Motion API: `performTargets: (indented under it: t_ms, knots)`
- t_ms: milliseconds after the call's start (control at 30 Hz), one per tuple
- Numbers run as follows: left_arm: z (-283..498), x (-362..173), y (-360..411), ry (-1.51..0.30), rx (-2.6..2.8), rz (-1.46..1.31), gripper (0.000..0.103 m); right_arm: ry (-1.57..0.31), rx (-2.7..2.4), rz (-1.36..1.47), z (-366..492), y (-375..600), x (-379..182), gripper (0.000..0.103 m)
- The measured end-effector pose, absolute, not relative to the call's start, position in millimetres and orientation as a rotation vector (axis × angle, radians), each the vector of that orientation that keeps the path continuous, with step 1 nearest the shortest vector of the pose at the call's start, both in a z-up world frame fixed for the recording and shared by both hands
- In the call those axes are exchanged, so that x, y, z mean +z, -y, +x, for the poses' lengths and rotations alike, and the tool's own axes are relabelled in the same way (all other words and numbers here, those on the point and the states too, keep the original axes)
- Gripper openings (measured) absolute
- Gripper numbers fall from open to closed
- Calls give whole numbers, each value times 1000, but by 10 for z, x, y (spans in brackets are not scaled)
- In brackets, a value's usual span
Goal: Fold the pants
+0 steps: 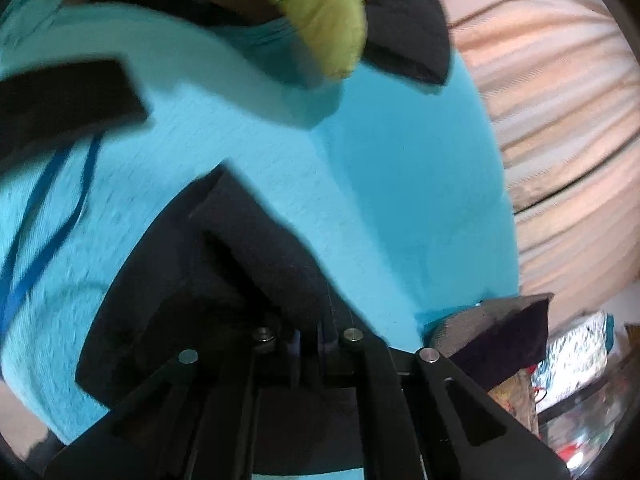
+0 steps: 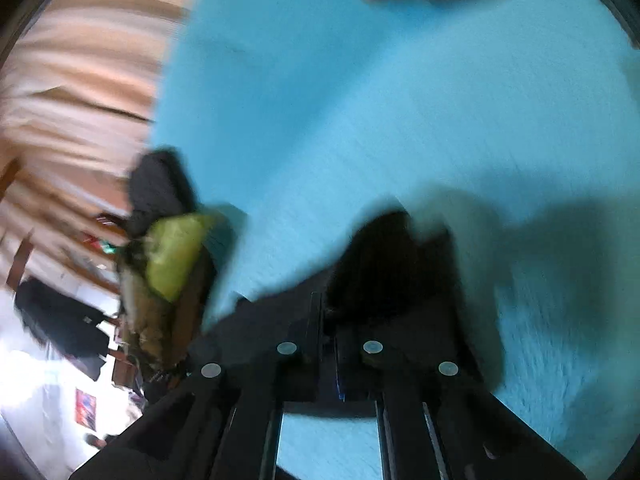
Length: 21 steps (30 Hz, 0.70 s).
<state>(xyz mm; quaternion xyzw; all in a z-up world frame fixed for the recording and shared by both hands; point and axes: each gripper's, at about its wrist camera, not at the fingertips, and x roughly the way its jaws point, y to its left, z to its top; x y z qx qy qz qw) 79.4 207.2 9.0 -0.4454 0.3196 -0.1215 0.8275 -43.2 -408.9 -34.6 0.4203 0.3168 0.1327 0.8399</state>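
Observation:
Black pants (image 1: 224,264) lie on a bright blue bed cover (image 1: 380,184). My left gripper (image 1: 308,336) is shut on a bunched fold of the pants, which spreads out to the left of its jaws. In the right wrist view my right gripper (image 2: 328,328) is shut on another part of the black pants (image 2: 392,264), lifted just over the blue cover (image 2: 360,100). Both views are blurred. The fingertips are buried in the dark cloth.
A yellow-green cushion (image 1: 328,16) and dark folded cloth (image 1: 404,28) sit at the far side of the bed. A black band (image 1: 60,96) and a blue cord (image 1: 44,216) lie at left. Beige curtains (image 1: 560,120) hang beyond the bed. A cluttered pile (image 2: 160,280) stands at the bed's left edge.

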Motion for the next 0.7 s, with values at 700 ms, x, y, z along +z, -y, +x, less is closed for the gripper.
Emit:
performTargets:
  t_ms: [700]
  knots:
    - [167, -338, -2067, -809, -227, -886, 3, -779, 246, 881, -688, 4224, -533, 3]
